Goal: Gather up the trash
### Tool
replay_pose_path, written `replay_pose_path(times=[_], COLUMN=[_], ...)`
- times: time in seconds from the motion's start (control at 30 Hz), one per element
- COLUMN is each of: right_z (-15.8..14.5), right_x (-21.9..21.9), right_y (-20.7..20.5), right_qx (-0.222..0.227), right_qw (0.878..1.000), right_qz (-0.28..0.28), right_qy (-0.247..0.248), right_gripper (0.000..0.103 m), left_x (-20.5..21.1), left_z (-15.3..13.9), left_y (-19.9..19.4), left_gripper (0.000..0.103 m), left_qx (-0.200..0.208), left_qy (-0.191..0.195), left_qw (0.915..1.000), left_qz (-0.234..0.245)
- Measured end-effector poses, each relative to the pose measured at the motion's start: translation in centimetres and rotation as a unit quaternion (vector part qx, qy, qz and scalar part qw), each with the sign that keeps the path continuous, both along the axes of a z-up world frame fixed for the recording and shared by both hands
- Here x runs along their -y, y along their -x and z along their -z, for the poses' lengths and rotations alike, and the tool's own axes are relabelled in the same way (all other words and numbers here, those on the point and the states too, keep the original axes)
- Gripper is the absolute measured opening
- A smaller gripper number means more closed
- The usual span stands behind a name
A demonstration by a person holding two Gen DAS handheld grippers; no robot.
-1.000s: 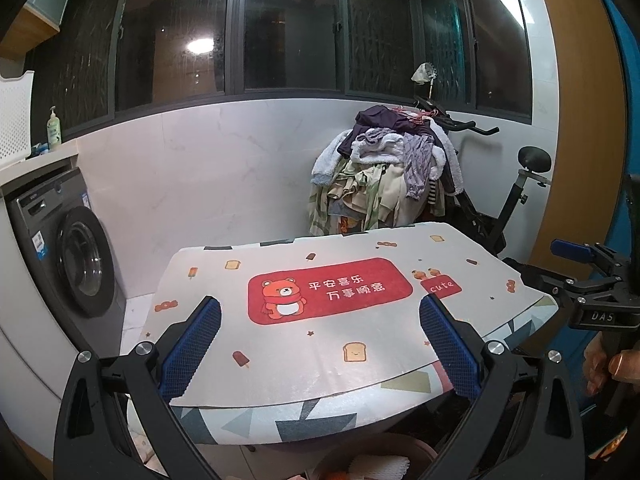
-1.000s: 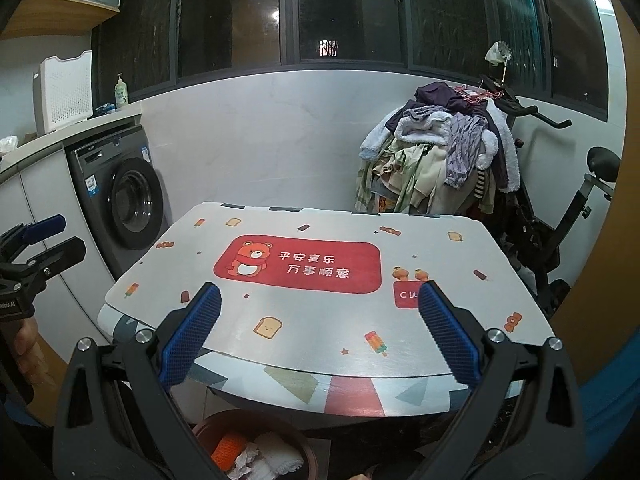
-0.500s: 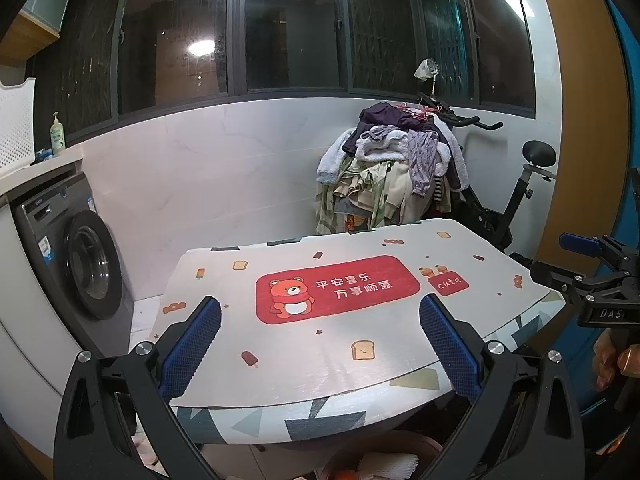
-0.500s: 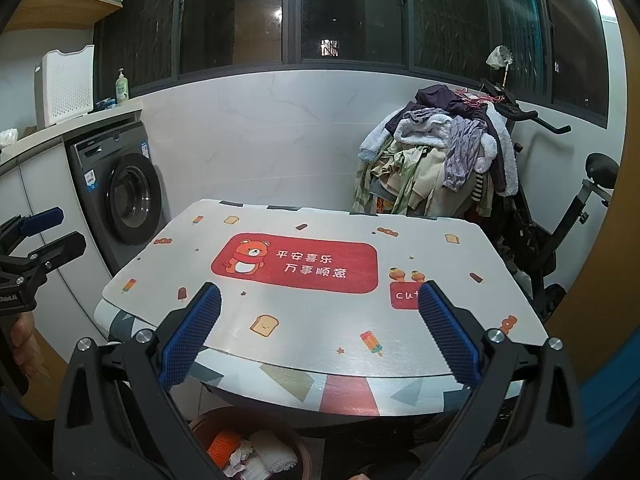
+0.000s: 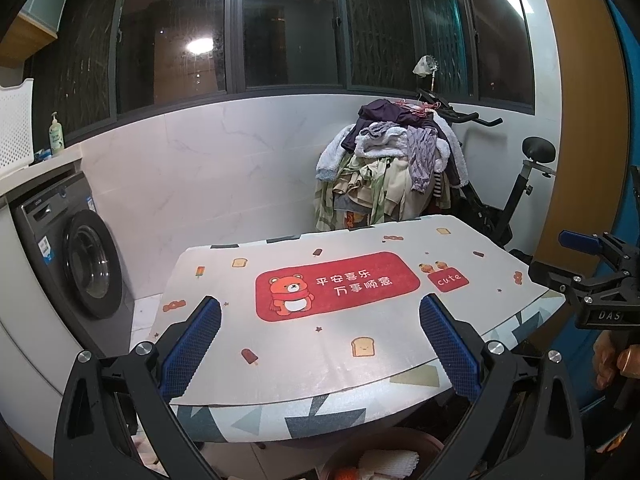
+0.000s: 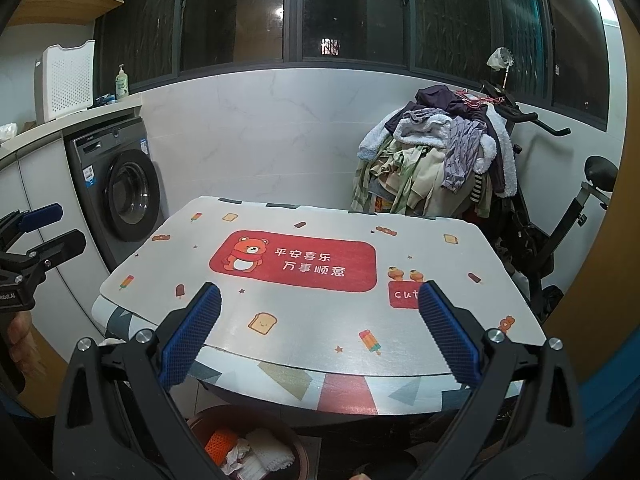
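A brown trash bin [image 6: 200, 426] stands on the floor under the table's near edge, holding crumpled white paper and an orange piece; it also shows in the left wrist view [image 5: 420, 440]. The table [image 6: 400, 336] has a bear-print mat with nothing loose on it. My left gripper [image 5: 320, 344] is open and empty, held off the table's near edge; it also shows at the left of the right wrist view [image 6: 48, 232]. My right gripper [image 6: 320, 340] is open and empty in front of the table; it also shows at the right of the left wrist view [image 5: 572, 256].
A washing machine [image 6: 120, 192] stands at the left under a counter with a white basket [image 6: 66, 76] and a soap bottle [image 6: 121, 84]. A pile of clothes [image 6: 436, 160] hangs on an exercise bike [image 6: 560, 220] at the back right.
Both grippers have drawn back slightly from the table and turned a little, so the table looks smaller and shifted in each view. Both stay open and empty.
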State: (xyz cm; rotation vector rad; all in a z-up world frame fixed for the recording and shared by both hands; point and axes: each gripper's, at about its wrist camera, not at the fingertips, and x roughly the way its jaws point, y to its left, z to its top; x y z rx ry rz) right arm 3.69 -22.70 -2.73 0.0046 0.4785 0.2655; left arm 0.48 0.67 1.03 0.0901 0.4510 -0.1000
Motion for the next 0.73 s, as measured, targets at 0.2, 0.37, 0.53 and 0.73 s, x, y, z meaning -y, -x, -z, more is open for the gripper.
replay_pose_path(times=[0.2,0.37,0.53,0.73], right_z=[0.03,0.03,0.03,0.1], right_x=[-0.01,0.0,-0.01,-0.01], right_y=[-0.04,-0.04,-0.04,-0.04], right_qx=[0.0,0.0,0.0,-0.001], right_qw=[1.0,1.0,1.0,1.0], right_qz=[0.0,-0.001,-0.001,0.0], right_qy=[0.001,0.0,0.0,0.0], right_gripper=[0.097,0.097,0.097,0.097], left_x=[-0.01,-0.04,-0.11,-0.44], left_z=[0.04,0.26,0.32,0.38], left_y=[-0.05,0.16,0.11,0.0], left_gripper=[0.097,0.097,0.097,0.097], left_qx=[0.0,0.003,0.002,-0.003], left_qy=[0.0,-0.003,-0.006,0.004], left_qw=[1.0,1.0,1.0,1.0], left_qz=[0.0,0.0,-0.001,0.005])
